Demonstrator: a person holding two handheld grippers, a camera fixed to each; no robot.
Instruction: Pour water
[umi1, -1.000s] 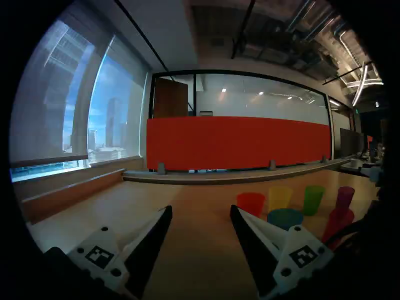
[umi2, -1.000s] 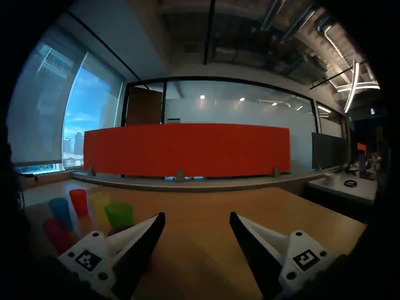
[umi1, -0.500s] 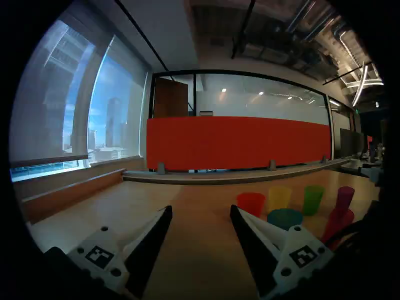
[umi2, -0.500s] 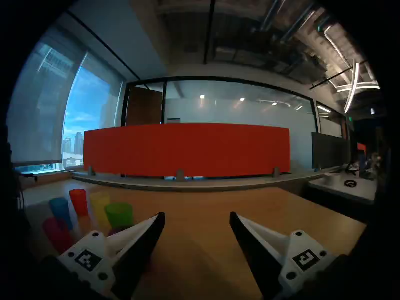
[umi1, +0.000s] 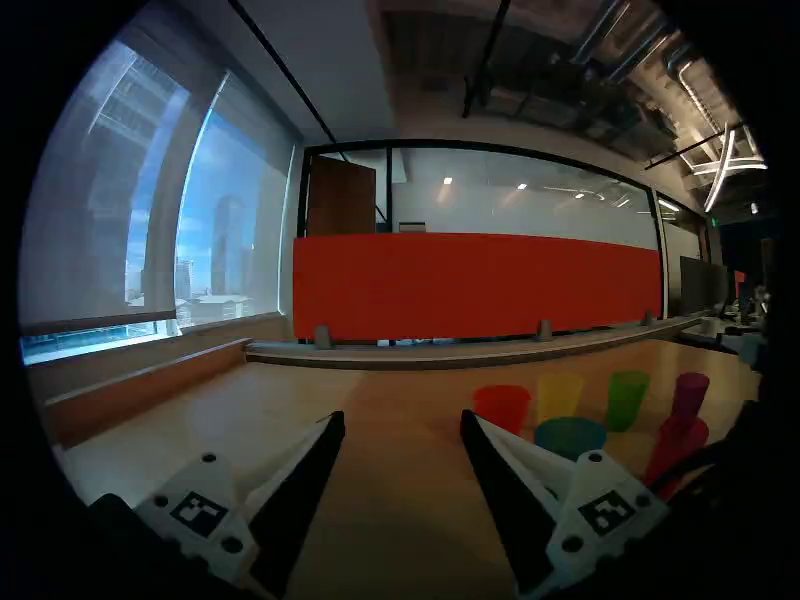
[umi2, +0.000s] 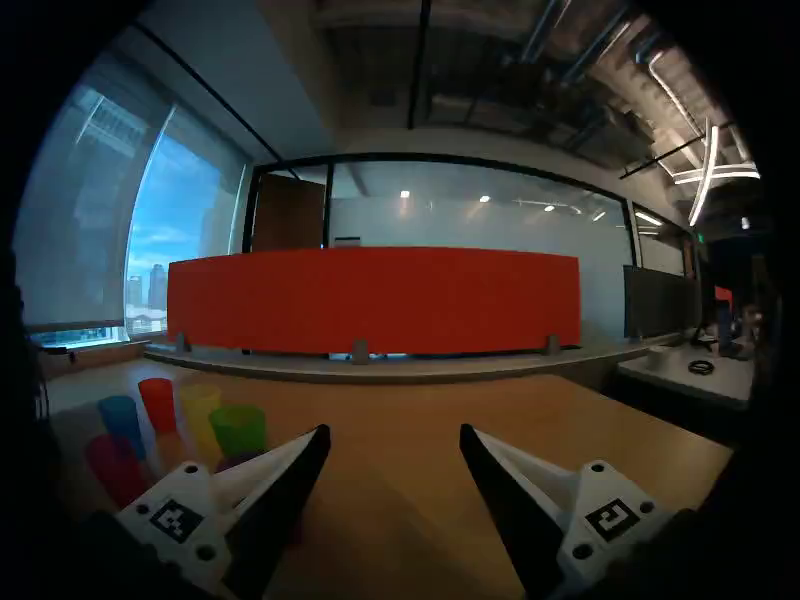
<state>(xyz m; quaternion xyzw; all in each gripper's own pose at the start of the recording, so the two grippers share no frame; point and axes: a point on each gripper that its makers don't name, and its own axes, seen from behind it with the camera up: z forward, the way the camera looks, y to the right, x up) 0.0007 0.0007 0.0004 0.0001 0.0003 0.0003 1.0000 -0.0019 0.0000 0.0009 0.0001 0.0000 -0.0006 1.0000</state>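
Stretching away under both grippers, a pale wooden table (umi1: 400, 510) runs back to a long red partition (umi1: 470, 285) with a glass wall behind it. A tall window (umi1: 150, 230) showing city towers stands at the left of each view. The left gripper (umi1: 401, 418) is held low over the tabletop, its two dark fingers spread wide apart with nothing between them. The right gripper (umi2: 393, 432) is the same — fingers parted, gripping nothing, bare wood in the gap. The task's things are six plastic cups standing upright in a tight cluster on the table. In the left gripper view they sit just beyond and to the right of the right-hand finger: an orange cup (umi1: 500, 405), a yellow cup (umi1: 558, 395), a green cup (umi1: 627, 397) and a purple cup (umi1: 689, 392) in a back row, with a blue cup (umi1: 569, 437) and a red cup (umi1: 680, 445) nearer. In the right gripper view the cluster lies at the left, partly behind the left-hand finger — so the cups stand between the two grippers. Whether any cup holds water cannot be told
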